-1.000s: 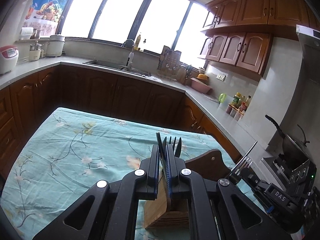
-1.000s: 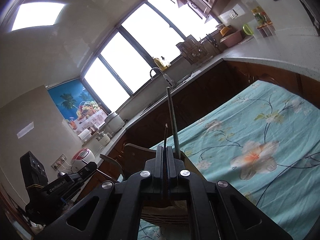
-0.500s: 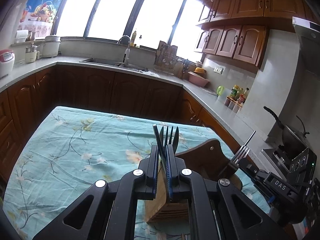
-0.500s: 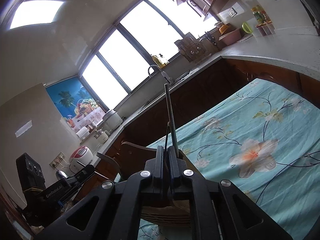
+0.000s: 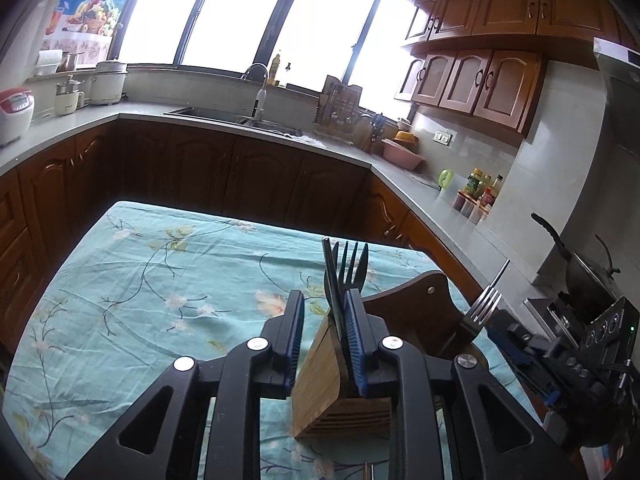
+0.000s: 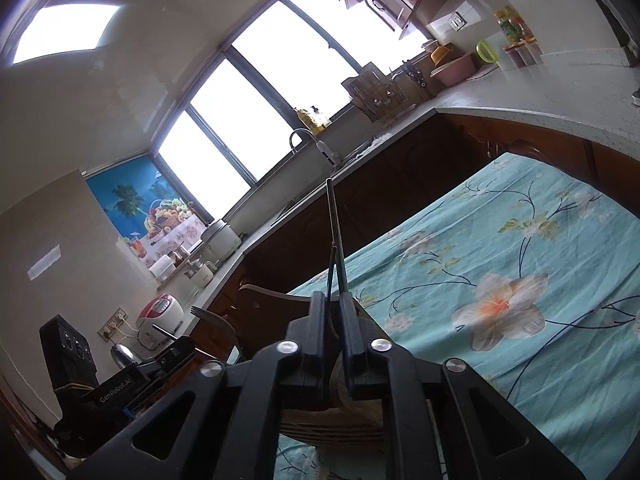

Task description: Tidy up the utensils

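We read "GenRobot.AI" in white on the black body of the left hand-held gripper [image 6: 176,344] as the right wrist view shows it; the lettering on the other gripper's body in the left wrist view is too blurred to read.

We hold both grippers tipped gently downward over a wooden utensil block [image 5: 324,376] that stands on the tabletop [image 5: 140,280], which is covered by a turquoise cloth with a flower print.

In the left wrist view, our left hand-held gripper [image 5: 324,320] has its jaws opening to a narrow gap. A dark fork [image 5: 352,264] and a dark knife blade [image 5: 332,280] rise from the block between the jaws. They lean against the blue pad [image 5: 354,340] of the jaw on the right of the picture, while the other pad stands clear of them.

In the right wrist view, our right hand-held gripper [image 6: 332,320] is likewise opening, its jaws only slightly apart. Two thin metal utensils [image 6: 334,240], seen edge-on, stand upright in the gap, and we cannot tell whether the pads touch them. The left wrist view shows a silver fork [image 5: 482,308] at that gripper's tip, beside the block's curved wooden back [image 5: 416,304].
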A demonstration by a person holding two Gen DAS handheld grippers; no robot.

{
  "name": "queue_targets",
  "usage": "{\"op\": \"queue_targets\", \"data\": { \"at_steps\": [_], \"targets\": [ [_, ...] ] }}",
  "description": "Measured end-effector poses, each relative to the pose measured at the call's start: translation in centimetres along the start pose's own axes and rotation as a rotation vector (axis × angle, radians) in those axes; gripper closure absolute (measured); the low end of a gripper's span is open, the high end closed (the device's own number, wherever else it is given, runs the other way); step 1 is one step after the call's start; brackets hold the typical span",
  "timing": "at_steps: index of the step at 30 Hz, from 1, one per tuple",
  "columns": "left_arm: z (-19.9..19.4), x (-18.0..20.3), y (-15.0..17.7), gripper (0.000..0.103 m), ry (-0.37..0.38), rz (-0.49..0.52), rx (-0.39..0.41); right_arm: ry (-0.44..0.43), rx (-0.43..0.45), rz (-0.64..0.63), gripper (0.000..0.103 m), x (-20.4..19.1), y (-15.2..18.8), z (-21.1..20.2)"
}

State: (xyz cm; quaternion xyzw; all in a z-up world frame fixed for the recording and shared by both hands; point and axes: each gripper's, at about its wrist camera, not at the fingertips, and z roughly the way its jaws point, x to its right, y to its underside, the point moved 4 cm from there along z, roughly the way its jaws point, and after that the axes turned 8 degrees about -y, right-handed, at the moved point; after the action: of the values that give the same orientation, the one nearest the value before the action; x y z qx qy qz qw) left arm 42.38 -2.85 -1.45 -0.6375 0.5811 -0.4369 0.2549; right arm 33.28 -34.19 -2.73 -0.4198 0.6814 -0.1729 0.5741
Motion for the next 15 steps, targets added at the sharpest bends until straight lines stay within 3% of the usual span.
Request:
{"op": "queue_targets", "data": {
  "at_steps": [1, 2, 3, 4, 7, 10, 15],
  "targets": [
    [-0.2, 0.1, 0.0, 0.077, 0.0, -0.001, -0.001, 0.005, 0.0, 0.002, 0.07, -0.1, 0.0, -0.1],
    [-0.5, 0.0, 0.1, 0.072, 0.0, -0.001, -0.002, 0.006, 0.003, 0.004, 0.054, -0.2, 0.0, -0.2],
    [-0.8, 0.1, 0.1, 0.062, 0.0, -0.002, 0.002, 0.001, 0.013, 0.004, 0.046, -0.4, 0.0, -0.6],
    [-1.2, 0.1, 0.2, 0.048, -0.005, -0.003, 0.007, -0.001, 0.018, 0.003, 0.041, -0.6, 0.0, -0.8],
    [-2.7, -0.2, 0.5, 0.026, -0.029, -0.003, 0.026, -0.009, 0.02, -0.001, 0.029, -1.2, 0.0, -1.6],
    [-4.4, -0.7, 1.0, 0.022, -0.029, -0.008, 0.035, -0.003, 0.025, -0.026, 0.018, -2.1, 0.1, -2.6],
    [-7.1, -1.5, 2.4, 0.021, -0.039, -0.028, 0.018, 0.016, 0.023, -0.079, 0.012, -3.5, 0.8, -4.8]
  ]
}}
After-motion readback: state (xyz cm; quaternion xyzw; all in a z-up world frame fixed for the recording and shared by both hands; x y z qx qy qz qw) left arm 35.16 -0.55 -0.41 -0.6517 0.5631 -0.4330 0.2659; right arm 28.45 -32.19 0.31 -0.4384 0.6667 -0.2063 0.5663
